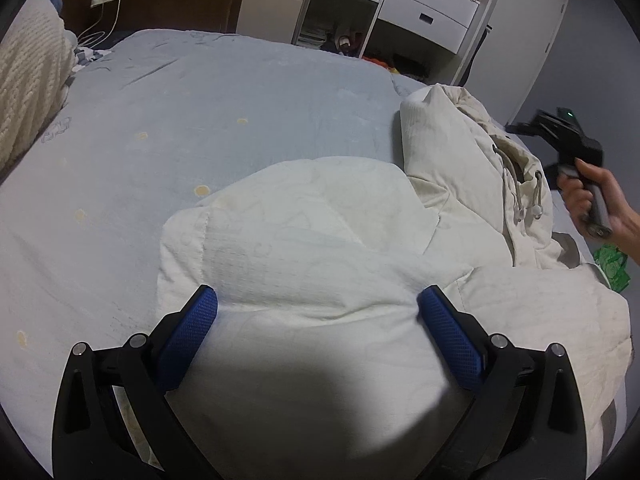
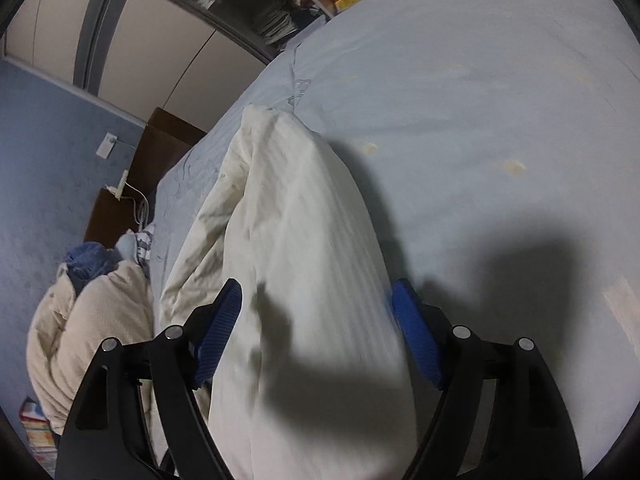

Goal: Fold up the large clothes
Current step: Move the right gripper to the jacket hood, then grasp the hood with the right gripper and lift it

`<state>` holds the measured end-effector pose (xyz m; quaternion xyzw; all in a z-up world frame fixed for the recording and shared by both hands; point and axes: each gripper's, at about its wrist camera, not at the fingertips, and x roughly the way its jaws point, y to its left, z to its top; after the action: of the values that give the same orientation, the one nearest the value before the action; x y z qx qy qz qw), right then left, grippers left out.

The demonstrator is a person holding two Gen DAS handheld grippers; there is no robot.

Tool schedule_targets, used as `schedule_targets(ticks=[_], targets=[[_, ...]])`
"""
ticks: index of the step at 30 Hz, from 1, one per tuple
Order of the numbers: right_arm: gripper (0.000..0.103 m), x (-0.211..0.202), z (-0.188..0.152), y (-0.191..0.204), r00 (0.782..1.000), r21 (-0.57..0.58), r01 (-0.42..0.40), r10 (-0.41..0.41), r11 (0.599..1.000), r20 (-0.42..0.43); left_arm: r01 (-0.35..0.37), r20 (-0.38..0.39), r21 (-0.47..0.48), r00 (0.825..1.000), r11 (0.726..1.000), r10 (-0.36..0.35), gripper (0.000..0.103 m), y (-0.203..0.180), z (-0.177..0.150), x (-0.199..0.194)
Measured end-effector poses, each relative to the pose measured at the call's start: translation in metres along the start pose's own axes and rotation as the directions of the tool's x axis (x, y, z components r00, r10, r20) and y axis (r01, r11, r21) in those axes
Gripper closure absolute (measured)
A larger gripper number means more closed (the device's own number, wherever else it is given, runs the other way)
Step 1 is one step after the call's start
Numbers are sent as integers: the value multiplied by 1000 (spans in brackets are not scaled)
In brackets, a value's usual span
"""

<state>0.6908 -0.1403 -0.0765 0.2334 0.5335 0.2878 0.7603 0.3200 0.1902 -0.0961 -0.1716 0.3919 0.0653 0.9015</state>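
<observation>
- The cream-white padded hooded coat [image 1: 304, 240] lies crumpled on the pale blue bedsheet [image 1: 200, 100]; its quilted fabric is bunched in thick folds, the hood with grey drawcords [image 1: 516, 196] well off to the right of the left tongs [image 1: 318, 304].
- The left tongs stand wide apart, a puffy fold of the coat between the blue ribbed pads [image 1: 188, 336]; whether they press on it I cannot tell.
- The right tongs [image 2: 316, 304] also stand apart, straddling a tall ridge of the coat, with a gap at each pad.
- Only the left view shows the person's right hand [image 1: 592, 200] on the other tool's handle.
- Only the right view shows a cream knitted heap [image 2: 88, 320] to the left, beside the bed.
- Beyond the bed, an open white shelf unit [image 1: 340, 12] holds jumbled clothes and stacked papers.
</observation>
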Motion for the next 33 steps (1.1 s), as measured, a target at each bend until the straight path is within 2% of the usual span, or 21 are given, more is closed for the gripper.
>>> schedule_targets(ticks=[3, 5, 6, 7, 9, 15, 20, 22, 25, 28, 33], targets=[[32, 16, 13, 4, 999, -12, 34, -34, 999, 3, -8, 1, 6, 1000, 1000, 8, 5, -3, -1, 2], [48, 21, 18, 7, 999, -16, 47, -47, 999, 14, -10, 2, 7, 1000, 1000, 10, 5, -3, -1, 3], [72, 23, 19, 9, 998, -25, 57, -57, 998, 12, -11, 3, 6, 1000, 1000, 11, 5, -3, -2, 4], [84, 24, 19, 10, 998, -37, 62, -61, 997, 11, -14, 5, 7, 1000, 1000, 14, 5, -4, -2, 4], [90, 18, 14, 18, 997, -80, 71, -68, 994, 33, -23, 3, 12, 1000, 1000, 23, 5, -5, -3, 5], [91, -30, -10, 64, 991, -182, 96, -76, 979, 114, -51, -12, 26, 999, 998, 52, 5, -11, 1, 12], [91, -82, -60, 117, 974, -369, 190, -128, 910, 187, -87, -72, 32, 993, 996, 89, 5, -16, 9, 12], [91, -104, -91, 133, 967, -440, 219, -133, 871, 219, -85, -122, 2, 989, 996, 85, 7, -18, 15, 4], [91, -123, -132, 145, 961, -511, 243, -131, 824, 245, -46, -139, -24, 989, 999, 43, 7, -18, 17, -18], [91, -144, -185, 149, 957, -574, 256, -119, 778, 265, -8, -130, 34, 991, 999, 12, 7, -25, 19, -45], [91, -162, -255, 141, 951, -608, 280, -128, 742, 282, 24, -97, 127, 995, 992, -12, 7, -43, 36, -91]])
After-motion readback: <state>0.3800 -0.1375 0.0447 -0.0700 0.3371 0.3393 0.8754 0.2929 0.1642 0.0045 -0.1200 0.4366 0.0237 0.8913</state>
